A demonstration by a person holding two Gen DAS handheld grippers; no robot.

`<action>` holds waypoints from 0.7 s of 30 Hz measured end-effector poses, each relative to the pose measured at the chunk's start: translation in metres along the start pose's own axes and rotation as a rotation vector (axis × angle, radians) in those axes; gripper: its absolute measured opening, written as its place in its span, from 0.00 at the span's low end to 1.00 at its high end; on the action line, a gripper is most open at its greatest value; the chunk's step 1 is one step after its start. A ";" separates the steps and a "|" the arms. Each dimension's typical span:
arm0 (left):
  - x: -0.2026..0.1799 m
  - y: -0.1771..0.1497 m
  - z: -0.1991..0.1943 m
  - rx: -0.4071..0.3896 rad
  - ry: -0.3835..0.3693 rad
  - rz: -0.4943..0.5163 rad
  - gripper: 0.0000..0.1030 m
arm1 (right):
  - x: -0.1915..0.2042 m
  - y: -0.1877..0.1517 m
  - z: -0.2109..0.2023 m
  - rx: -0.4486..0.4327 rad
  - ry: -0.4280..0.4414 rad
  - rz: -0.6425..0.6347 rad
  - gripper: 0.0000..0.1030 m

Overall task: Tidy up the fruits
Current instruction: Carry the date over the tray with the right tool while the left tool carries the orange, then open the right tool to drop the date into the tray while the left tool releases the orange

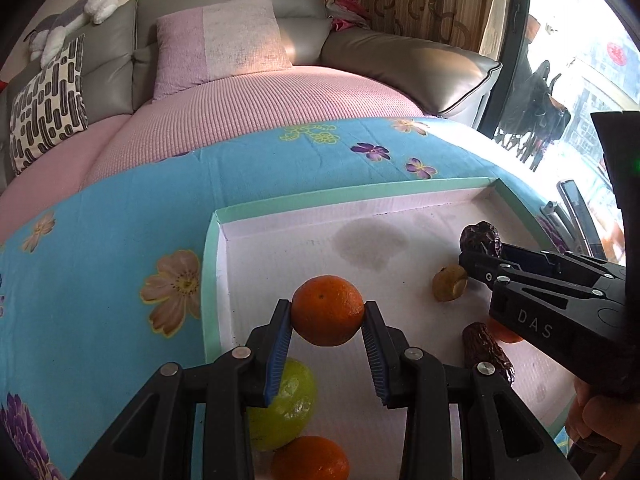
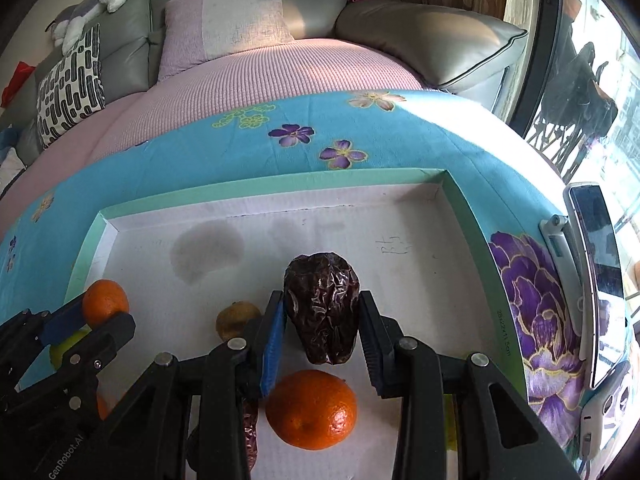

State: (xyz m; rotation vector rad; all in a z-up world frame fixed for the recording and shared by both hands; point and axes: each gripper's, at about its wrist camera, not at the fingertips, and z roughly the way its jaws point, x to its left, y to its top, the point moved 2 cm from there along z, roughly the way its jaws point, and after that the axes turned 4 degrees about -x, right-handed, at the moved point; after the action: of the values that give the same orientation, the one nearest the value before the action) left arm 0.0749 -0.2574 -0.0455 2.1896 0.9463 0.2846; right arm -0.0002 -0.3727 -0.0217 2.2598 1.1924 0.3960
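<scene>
Left gripper (image 1: 327, 322) pinching orange (image 1: 327, 310), right gripper (image 2: 323, 320) pinching date (image 2: 322, 306) (brown fruit (image 2: 236, 319) just beside).

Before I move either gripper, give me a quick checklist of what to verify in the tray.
1. Left gripper closed on the orange: ok.
2. Right gripper closed on the dark wrinkled date: ok.
3. Both fruits lifted clear of the tray floor: cannot tell.
4. Grippers apart from each other: ok.
5. Open tray floor at the back for placing: ok, stained but bare.
6. Loose orange directly below the right gripper: not ok, avoid lowering there.
</scene>
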 end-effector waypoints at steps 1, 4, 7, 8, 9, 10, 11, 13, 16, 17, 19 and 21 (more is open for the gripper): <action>0.000 0.000 0.000 0.000 0.001 -0.001 0.37 | -0.002 -0.001 0.000 0.002 0.010 0.006 0.36; 0.002 0.000 0.000 0.006 -0.001 -0.008 0.37 | 0.002 -0.001 -0.001 0.012 -0.008 -0.026 0.36; 0.002 0.001 -0.001 0.017 -0.010 -0.020 0.37 | 0.007 0.000 -0.006 0.006 -0.043 -0.066 0.37; 0.002 0.001 -0.001 0.023 -0.006 -0.018 0.37 | 0.007 0.001 -0.008 0.000 -0.057 -0.076 0.41; 0.001 0.001 -0.002 0.027 0.000 -0.014 0.38 | 0.008 0.003 -0.011 -0.008 -0.071 -0.084 0.45; 0.001 0.002 -0.004 0.029 0.005 -0.009 0.41 | 0.008 0.004 -0.015 -0.017 -0.082 -0.089 0.52; 0.000 0.002 -0.006 0.025 0.007 -0.005 0.46 | 0.009 0.005 -0.020 -0.025 -0.086 -0.092 0.54; 0.000 0.004 -0.012 0.019 0.012 -0.002 0.54 | 0.009 0.008 -0.028 -0.039 -0.089 -0.095 0.54; 0.005 0.004 -0.022 0.029 0.041 -0.010 0.54 | 0.012 0.009 -0.039 -0.053 -0.097 -0.102 0.54; 0.009 0.003 -0.026 0.034 0.052 -0.021 0.56 | 0.013 0.008 -0.043 -0.056 -0.094 -0.103 0.57; 0.020 0.001 -0.035 0.042 0.082 -0.056 0.61 | 0.018 0.007 -0.051 -0.063 -0.070 -0.102 0.65; 0.035 -0.002 -0.045 0.039 0.116 -0.103 0.68 | 0.023 0.005 -0.058 -0.069 -0.031 -0.092 0.68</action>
State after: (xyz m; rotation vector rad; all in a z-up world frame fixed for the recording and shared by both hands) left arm 0.0782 -0.2074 -0.0179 2.1701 1.1333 0.3506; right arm -0.0127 -0.3365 0.0279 2.1363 1.2435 0.3597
